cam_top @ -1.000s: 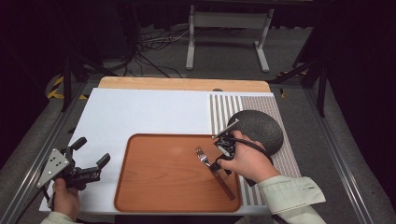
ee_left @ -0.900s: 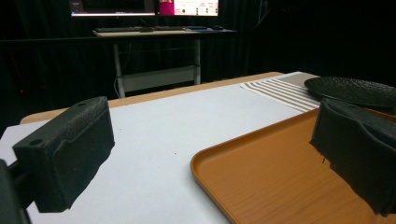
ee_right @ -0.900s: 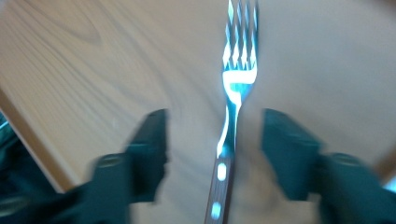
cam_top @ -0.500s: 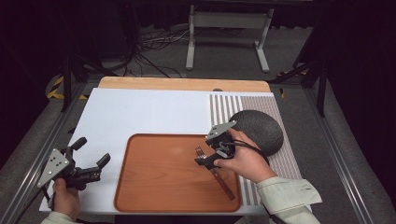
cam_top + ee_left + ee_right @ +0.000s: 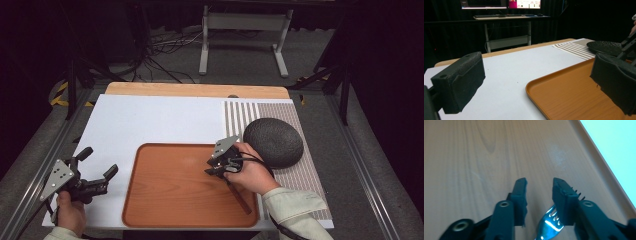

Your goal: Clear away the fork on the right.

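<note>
Right gripper [image 5: 214, 169] low over the wooden tray [image 5: 170, 200], jaws apart, nothing held. Fork [image 5: 549, 221] lies flat on the tray directly beneath, its shiny head between the 2 jaws; its dark handle [image 5: 240, 196] runs back toward the person's near-right, so the long axis is diagonal. Left gripper [image 5: 95, 181] hovers by the tray's left edge, jaws wide apart and empty, well apart from the fork. Right hand is nearer.

The right gripper [image 5: 539, 186] hangs low over the wooden tray [image 5: 474, 157], its two black jaws parted with a gap between the tips. A shiny fork [image 5: 549, 221] lies on the tray below that gap (tines partly hidden behind the right-hand jaw). The tray's raised rim [image 5: 599, 162] runs diagonally, pale table surface [image 5: 616, 142] beyond it.
</note>
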The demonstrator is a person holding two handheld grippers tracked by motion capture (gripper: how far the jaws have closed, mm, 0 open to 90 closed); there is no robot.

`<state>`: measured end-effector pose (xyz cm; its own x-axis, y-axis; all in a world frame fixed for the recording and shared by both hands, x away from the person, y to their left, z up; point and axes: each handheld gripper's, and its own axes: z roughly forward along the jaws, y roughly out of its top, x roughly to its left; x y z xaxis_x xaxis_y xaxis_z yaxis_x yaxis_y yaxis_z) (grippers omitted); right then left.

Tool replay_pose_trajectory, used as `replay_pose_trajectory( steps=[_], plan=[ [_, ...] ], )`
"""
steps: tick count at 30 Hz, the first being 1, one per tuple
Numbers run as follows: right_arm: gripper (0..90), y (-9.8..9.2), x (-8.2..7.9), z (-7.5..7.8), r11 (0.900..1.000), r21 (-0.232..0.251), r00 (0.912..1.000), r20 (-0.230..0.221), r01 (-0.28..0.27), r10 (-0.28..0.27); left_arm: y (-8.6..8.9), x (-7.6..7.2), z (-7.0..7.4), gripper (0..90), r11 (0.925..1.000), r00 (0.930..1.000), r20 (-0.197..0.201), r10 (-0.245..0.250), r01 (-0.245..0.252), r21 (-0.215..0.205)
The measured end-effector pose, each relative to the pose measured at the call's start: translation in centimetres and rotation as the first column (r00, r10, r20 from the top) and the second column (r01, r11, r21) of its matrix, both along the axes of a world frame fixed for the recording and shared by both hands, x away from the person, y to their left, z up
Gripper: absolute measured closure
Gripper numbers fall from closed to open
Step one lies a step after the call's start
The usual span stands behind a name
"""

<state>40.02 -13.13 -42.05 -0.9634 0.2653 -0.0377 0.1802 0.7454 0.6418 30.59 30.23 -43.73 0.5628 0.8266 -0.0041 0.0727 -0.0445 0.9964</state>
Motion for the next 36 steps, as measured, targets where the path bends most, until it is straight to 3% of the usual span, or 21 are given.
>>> replay_pose_trajectory(
  steps=[5, 10, 16, 36],
  plan=[
    [80.5, 0.7, 0.4, -0.8, 0.999, -0.036, 0.9998, 0.012, -0.013, 0.014, 0.0, 0.0, 0.0, 0.2, 1.0000, 1.0000, 0.001, 0.000, 0.000, -0.001],
    [90.0, 0.8, 0.7, -1.3, 1.000, -0.030, 0.9996, 0.027, -0.009, 0.010, 0.0, 0.0, 0.0, 0.2, 1.0000, 1.0000, 0.004, 0.000, 0.000, 0.002],
    [90.0, 0.9, 0.9, -1.8, 0.998, -0.062, 0.9995, 0.030, -0.009, 0.011, 0.0, 0.0, 0.0, 0.2, 1.0000, 1.0000, 0.001, -0.001, 0.001, 0.001],
    [90.0, 0.6, 1.4, -1.9, 0.996, -0.086, 0.9991, 0.036, 0.023, -0.020, 0.0, 0.0, 0.0, 0.2, 1.0000, 1.0000, 0.000, -0.001, 0.001, 0.001]
  ],
)
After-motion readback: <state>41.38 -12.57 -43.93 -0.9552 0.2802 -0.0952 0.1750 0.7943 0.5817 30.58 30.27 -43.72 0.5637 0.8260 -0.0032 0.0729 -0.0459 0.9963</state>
